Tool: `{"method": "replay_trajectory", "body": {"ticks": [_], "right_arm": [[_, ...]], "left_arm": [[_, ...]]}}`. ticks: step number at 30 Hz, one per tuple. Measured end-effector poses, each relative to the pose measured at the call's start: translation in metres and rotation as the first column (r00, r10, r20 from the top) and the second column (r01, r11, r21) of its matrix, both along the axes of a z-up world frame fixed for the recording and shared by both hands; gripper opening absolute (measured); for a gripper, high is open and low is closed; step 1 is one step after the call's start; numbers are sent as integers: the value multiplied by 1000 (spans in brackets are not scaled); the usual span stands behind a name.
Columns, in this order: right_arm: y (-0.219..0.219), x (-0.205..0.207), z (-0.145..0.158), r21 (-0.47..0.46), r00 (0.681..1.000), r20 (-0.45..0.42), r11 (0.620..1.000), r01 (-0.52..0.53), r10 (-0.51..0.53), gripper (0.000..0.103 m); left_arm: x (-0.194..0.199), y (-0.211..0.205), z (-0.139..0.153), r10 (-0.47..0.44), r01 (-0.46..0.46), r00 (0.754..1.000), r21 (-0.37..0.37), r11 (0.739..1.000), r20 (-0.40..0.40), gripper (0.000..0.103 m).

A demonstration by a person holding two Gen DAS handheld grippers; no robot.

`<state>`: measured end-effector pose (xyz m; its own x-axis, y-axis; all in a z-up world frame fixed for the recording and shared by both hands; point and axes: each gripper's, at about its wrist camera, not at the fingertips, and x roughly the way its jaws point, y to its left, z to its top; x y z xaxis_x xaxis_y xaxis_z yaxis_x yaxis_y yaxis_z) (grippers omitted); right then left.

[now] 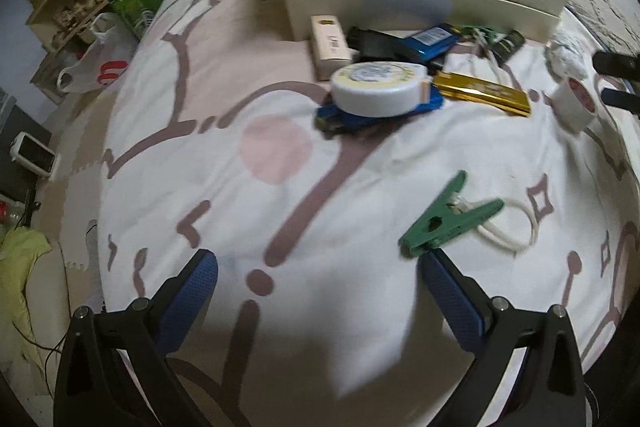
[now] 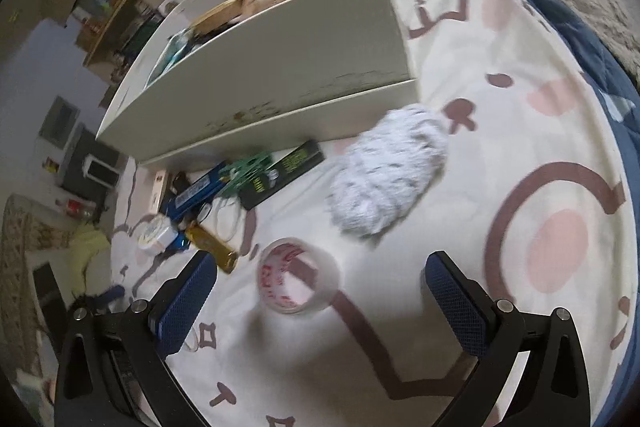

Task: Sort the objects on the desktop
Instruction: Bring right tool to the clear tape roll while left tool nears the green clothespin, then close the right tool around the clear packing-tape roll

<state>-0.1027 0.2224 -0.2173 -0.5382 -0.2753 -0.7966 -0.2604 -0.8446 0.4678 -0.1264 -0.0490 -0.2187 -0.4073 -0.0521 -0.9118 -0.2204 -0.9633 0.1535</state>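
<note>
Both claws, left claw [image 1: 316, 267] and right claw [image 2: 318, 269], are spread and empty. The white box [image 2: 280, 67] already holds some items, but the clip [image 1: 448, 217], tape roll [image 2: 298, 281] and the rest lie unsorted on the bed [image 1: 280, 207]; sorting looks barely underway.

Green clip [image 1: 448, 221], gold bar [image 1: 480, 91], white sheet [image 1: 248, 211] — brown lines, pink dots
</note>
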Motion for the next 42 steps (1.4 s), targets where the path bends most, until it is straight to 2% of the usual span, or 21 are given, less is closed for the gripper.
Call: {"method": "replay_trajectory", "body": {"ticks": [6,9,11,14,17,21,32,35,38,40,42], "right_arm": [[-41,-8,-2,172,996,21,981,-88,86,103],[-53,-6,3,337,998,8,939,-62,63,103],[-58,-6,5,397,997,9,915,-77,80,103],[-55,-5,3,388,997,16,918,-80,80,103],[-45,-6,-1,333,998,22,941,-67,63,103],[-32,-7,-6,275,999,40,961,-31,21,103],[-46,-12,-4,341,997,50,937,-72,58,102],[-46,-12,-4,338,996,58,938,-79,63,84],[-45,-11,-6,328,996,66,941,-84,66,82],[-46,-10,-6,322,995,62,942,-95,79,73],[-50,-6,-4,316,994,51,943,-108,97,56]], "left_arm": [[0,-9,3,11,-11,1000,31,999,8,103],[4,-8,6,-23,20,999,112,994,31,103],[5,-8,9,-31,25,999,152,988,34,103],[4,-6,11,-32,26,999,198,980,29,103],[2,-3,9,-20,10,999,253,967,37,103],[-3,3,4,1,-11,999,268,963,37,103],[-2,9,2,64,-65,998,287,956,14,103],[-1,14,1,54,-56,998,294,954,13,103],[-2,17,0,61,-61,998,288,956,8,103],[-7,19,-1,80,-79,997,292,953,8,103],[-8,18,-3,103,-102,995,306,946,13,103]]}}
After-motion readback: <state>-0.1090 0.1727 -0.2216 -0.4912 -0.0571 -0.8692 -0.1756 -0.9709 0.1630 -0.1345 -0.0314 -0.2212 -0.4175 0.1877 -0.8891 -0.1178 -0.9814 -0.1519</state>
